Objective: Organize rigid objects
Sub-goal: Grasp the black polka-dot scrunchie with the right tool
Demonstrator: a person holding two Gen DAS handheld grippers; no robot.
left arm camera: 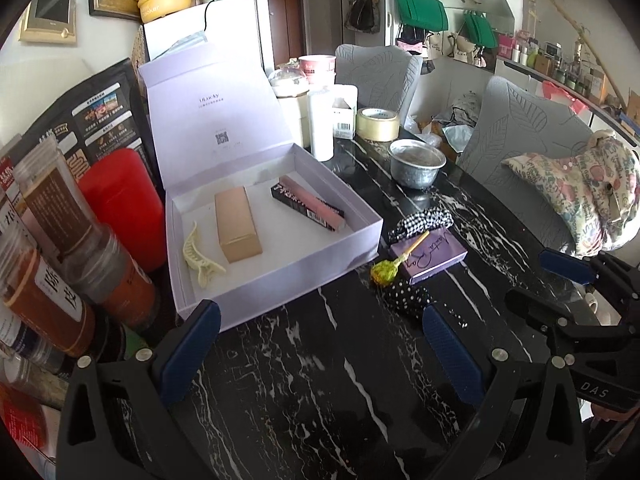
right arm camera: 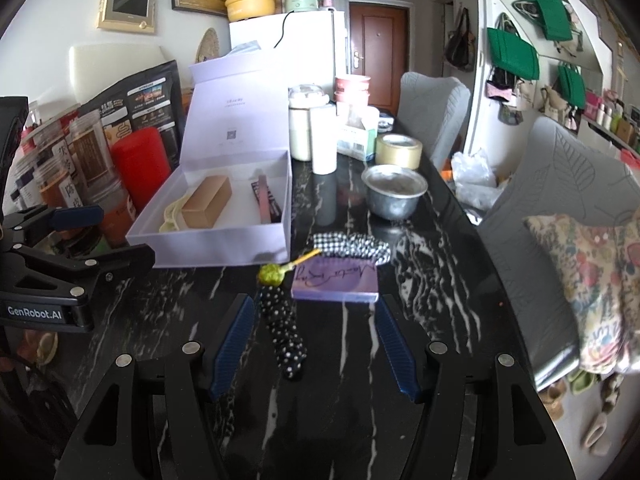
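Observation:
An open lilac box (left arm camera: 280, 276) (right arm camera: 208, 246) sits on the black marble table. In it lie a tan carton (left arm camera: 237, 224) (right arm camera: 207, 201), a pink and black carton (left arm camera: 308, 202) (right arm camera: 266, 199) and a cream hair claw (left arm camera: 200, 258) (right arm camera: 171, 216). Right of the box lie a purple case (left arm camera: 434, 254) (right arm camera: 336, 282), a green lollipop (left arm camera: 384, 270) (right arm camera: 272, 273), a polka-dot scrunchie (left arm camera: 406, 298) (right arm camera: 282, 330) and a checked scrunchie (left arm camera: 420, 222) (right arm camera: 352, 245). My left gripper (left arm camera: 320, 322) is open and empty, in front of the box. My right gripper (right arm camera: 314, 338) is open, its fingers on either side of the polka-dot scrunchie.
A metal bowl (left arm camera: 416, 166) (right arm camera: 394, 196), tape roll (left arm camera: 377, 124) (right arm camera: 399, 150) and white containers (left arm camera: 322, 124) stand behind. A red canister (left arm camera: 120, 204) and jars (left arm camera: 60, 260) crowd the left edge. Grey chairs (left arm camera: 520, 136) line the right side.

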